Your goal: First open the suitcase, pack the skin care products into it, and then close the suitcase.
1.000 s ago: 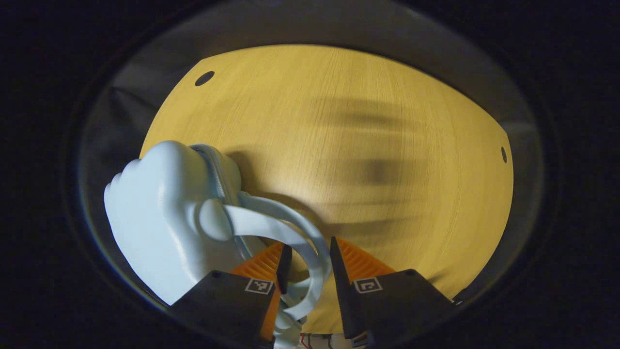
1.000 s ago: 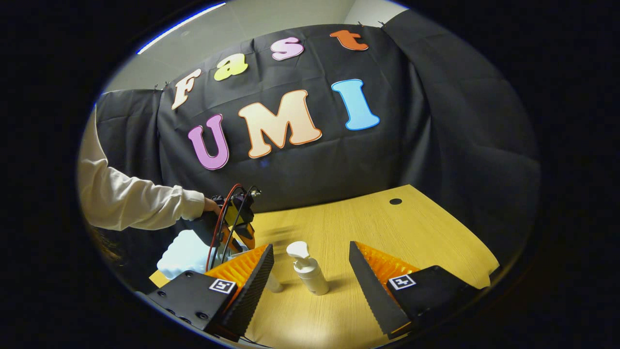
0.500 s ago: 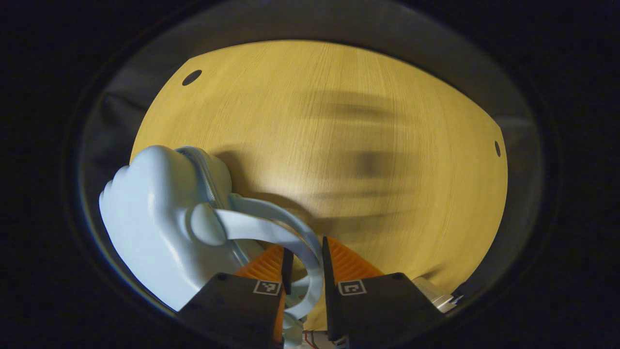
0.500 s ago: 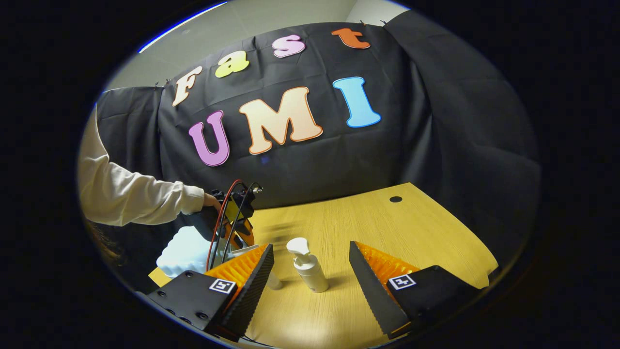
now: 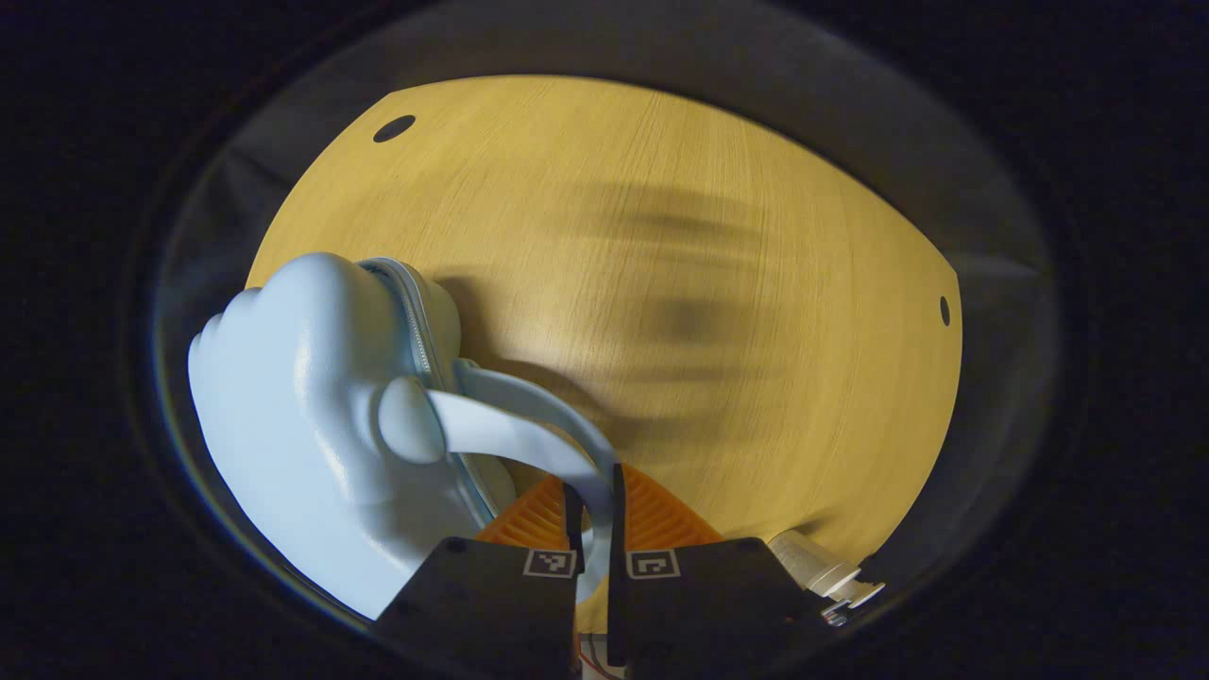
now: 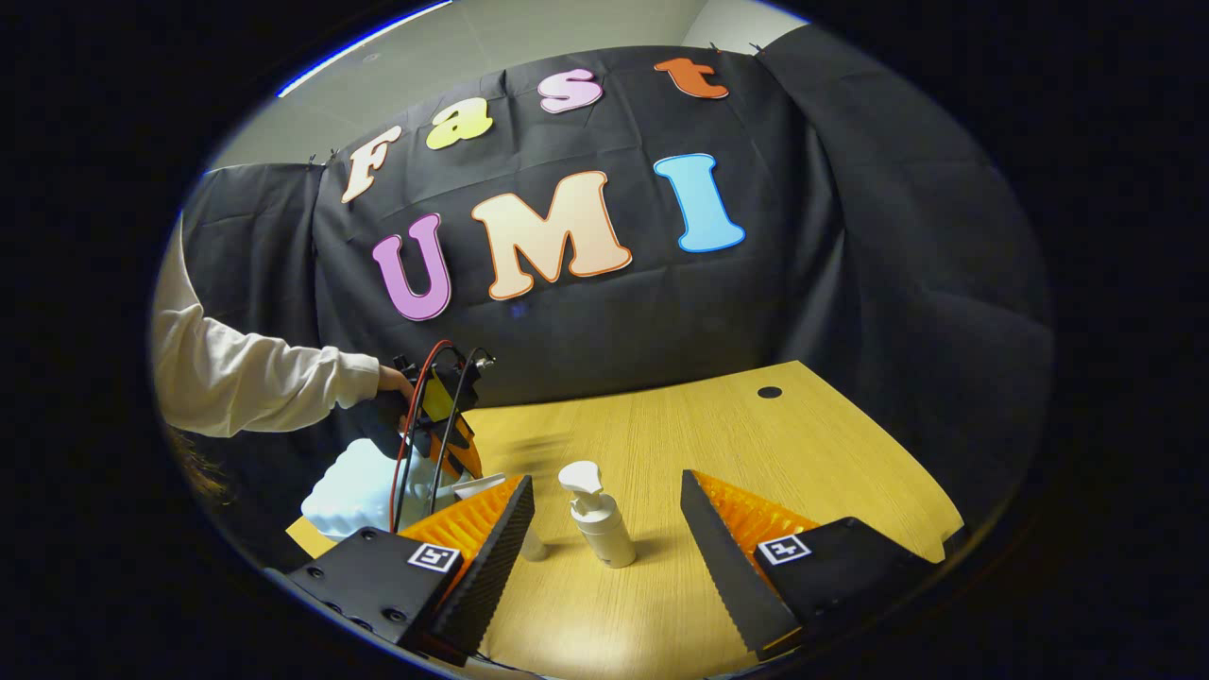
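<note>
Beside the suitcase (image 5: 302,425), left gripper (image 5: 593,510) clamps its handle (image 5: 529,439); right gripper (image 6: 604,529) gapes around pump bottle (image 6: 597,515). Opening step; next, lift lid.

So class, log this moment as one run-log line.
left gripper: shut on suitcase handle | right gripper: open, pump bottle between fingers, untouched | suitcase: closed

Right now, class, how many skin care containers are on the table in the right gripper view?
2: a pump bottle upright on the table, and a smaller container to its left, partly hidden. Others may be hidden.
</note>
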